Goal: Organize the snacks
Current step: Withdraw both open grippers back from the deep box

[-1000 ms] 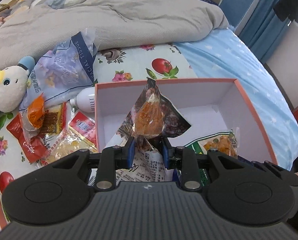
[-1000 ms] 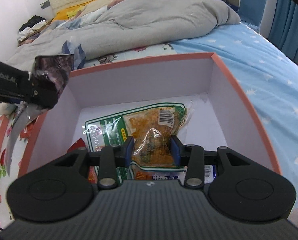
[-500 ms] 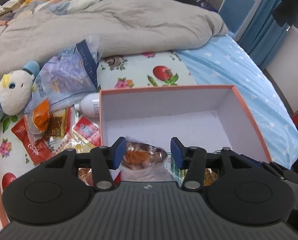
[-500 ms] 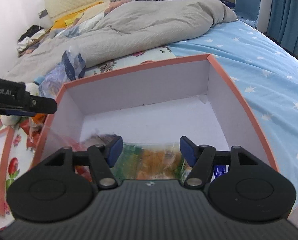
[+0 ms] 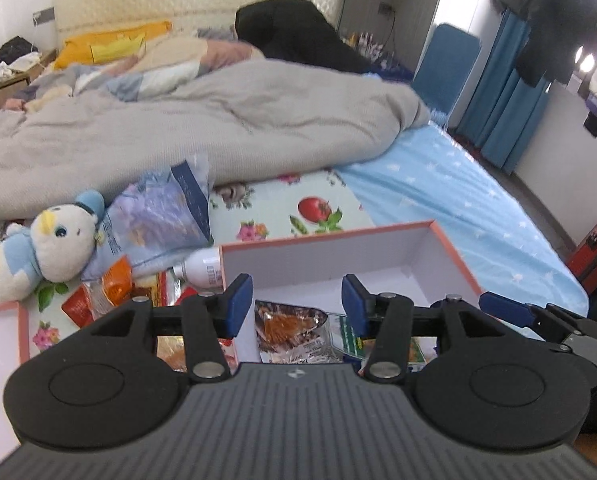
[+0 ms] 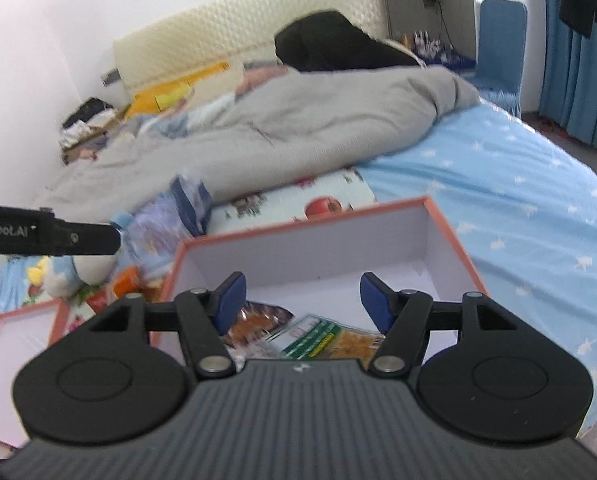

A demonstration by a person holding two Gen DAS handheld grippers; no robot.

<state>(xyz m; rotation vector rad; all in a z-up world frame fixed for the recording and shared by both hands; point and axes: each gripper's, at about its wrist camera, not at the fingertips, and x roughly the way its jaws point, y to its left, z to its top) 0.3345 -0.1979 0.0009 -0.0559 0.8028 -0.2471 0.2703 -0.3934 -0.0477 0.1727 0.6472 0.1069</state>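
Note:
A white box with an orange rim [image 5: 454, 248] [image 6: 454, 236] sits on the bed. Inside lie a dark packet of orange snack [image 5: 288, 326] [image 6: 258, 320] and a green-labelled packet [image 5: 348, 336] [image 6: 322, 336]. My left gripper [image 5: 296, 300] is open and empty, raised above the near end of the box. My right gripper [image 6: 302, 296] is open and empty, also above the box. Several loose snack packets [image 5: 106, 292] lie on the flowered cloth left of the box.
A plush duck [image 5: 54, 248], a tissue pack [image 5: 158, 212] and a white bottle [image 5: 200, 268] lie left of the box. The box lid [image 6: 22, 344] lies at the near left. A grey duvet [image 5: 202, 120] covers the bed behind. The left gripper's side [image 6: 50, 236] shows in the right wrist view.
Both grippers opened and let their snack packets drop into the box, then rose and pulled back. The two packets now lie on the box floor.

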